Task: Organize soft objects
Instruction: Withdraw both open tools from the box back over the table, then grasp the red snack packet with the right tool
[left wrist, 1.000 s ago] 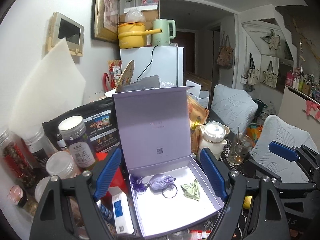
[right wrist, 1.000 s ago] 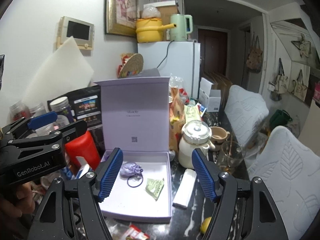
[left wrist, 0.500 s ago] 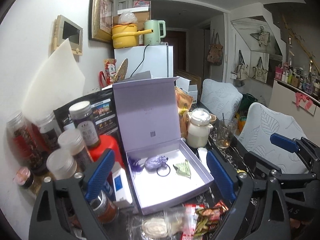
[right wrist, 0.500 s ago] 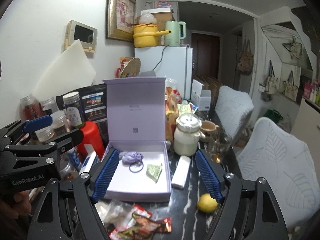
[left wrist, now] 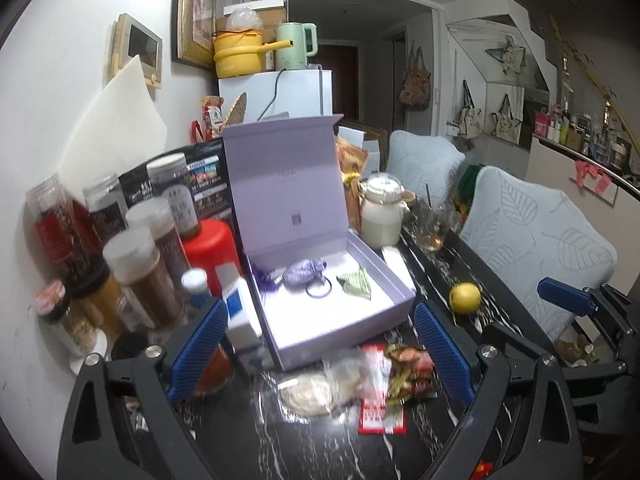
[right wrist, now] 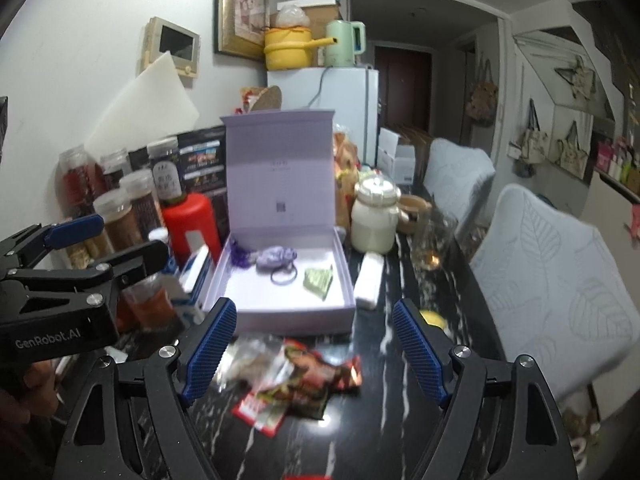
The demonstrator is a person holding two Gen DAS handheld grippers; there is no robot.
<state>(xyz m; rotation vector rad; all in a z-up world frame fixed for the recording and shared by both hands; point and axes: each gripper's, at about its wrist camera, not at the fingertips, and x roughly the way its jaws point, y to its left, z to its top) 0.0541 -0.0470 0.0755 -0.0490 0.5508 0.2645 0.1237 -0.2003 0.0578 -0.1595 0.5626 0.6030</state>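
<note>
An open lilac box [left wrist: 394,312] [right wrist: 344,280] stands on the dark table, lid upright. Inside lie a purple pouch [left wrist: 302,271] [right wrist: 274,258], a dark hair ring [left wrist: 319,291] [right wrist: 283,277] and a green folded sachet [left wrist: 356,283] [right wrist: 319,280]. Snack packets [left wrist: 394,372] [right wrist: 304,376] lie in front of the box. My left gripper [left wrist: 320,348] is open and empty, above the table in front of the box. My right gripper [right wrist: 314,350] is open and empty, over the packets.
Jars and a red bottle [left wrist: 210,244] crowd the left. A cream teapot [left wrist: 380,212], a glass [left wrist: 430,232], a white pack [right wrist: 370,282] and a lemon [left wrist: 464,298] sit right of the box. Cushioned chairs [right wrist: 552,292] stand at the right.
Both grippers have pulled back from the box and stayed open. The box looks smaller and the snack packets and lemon have come into view.
</note>
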